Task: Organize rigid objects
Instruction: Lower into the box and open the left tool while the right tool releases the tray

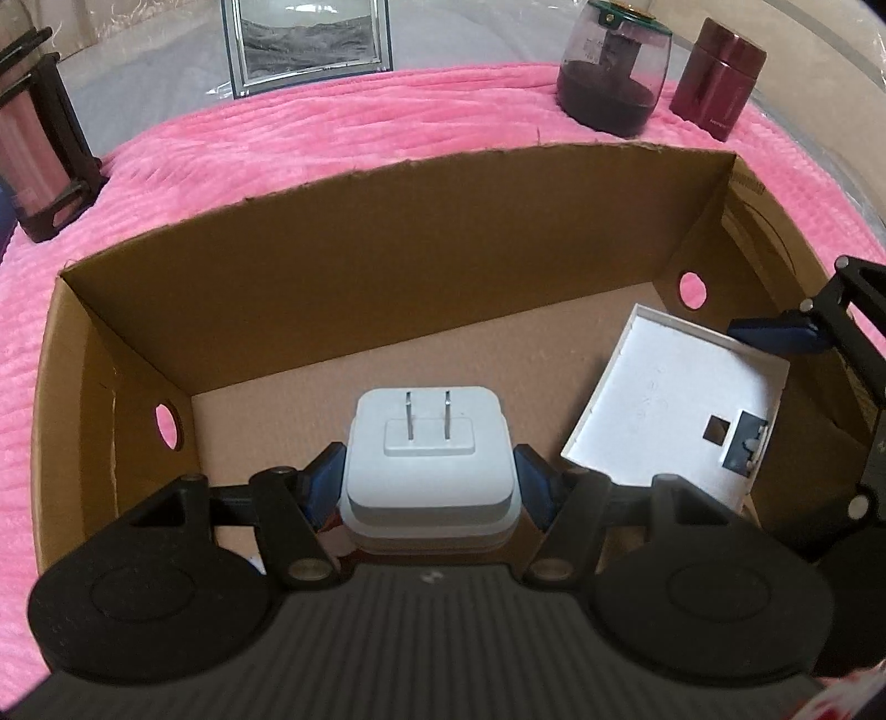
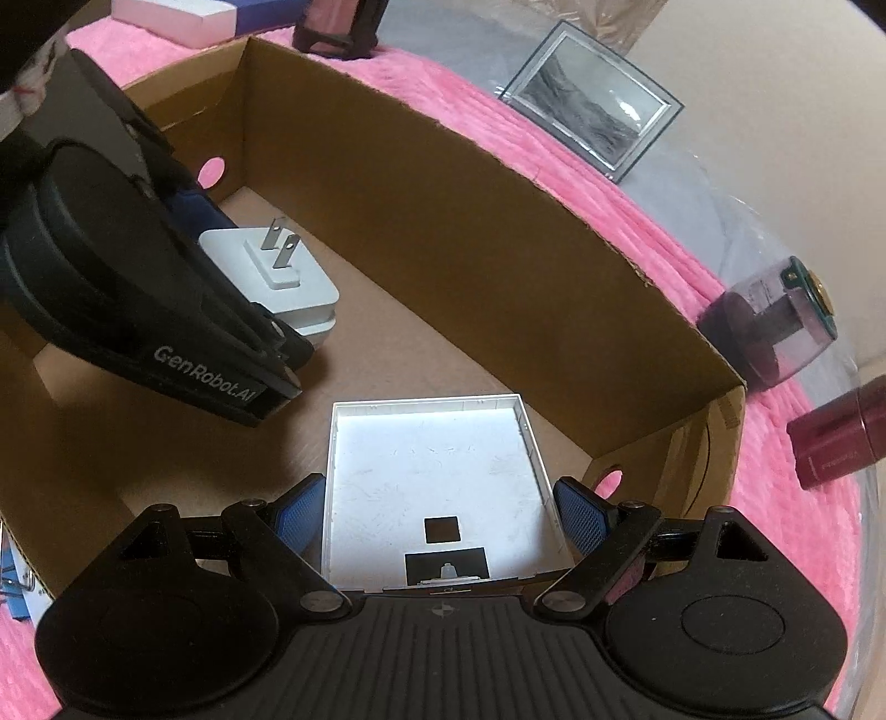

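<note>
Cardboard box walls enclose left hand-held gripper clamping charger, right clamping tray.

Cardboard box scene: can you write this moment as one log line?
left gripper: shut on white plug adapter | right gripper: around white tray, grip unclear | both inside cardboard box

One cardboard box, one plug adapter, one white tray, one picture frame, two jars.
</note>
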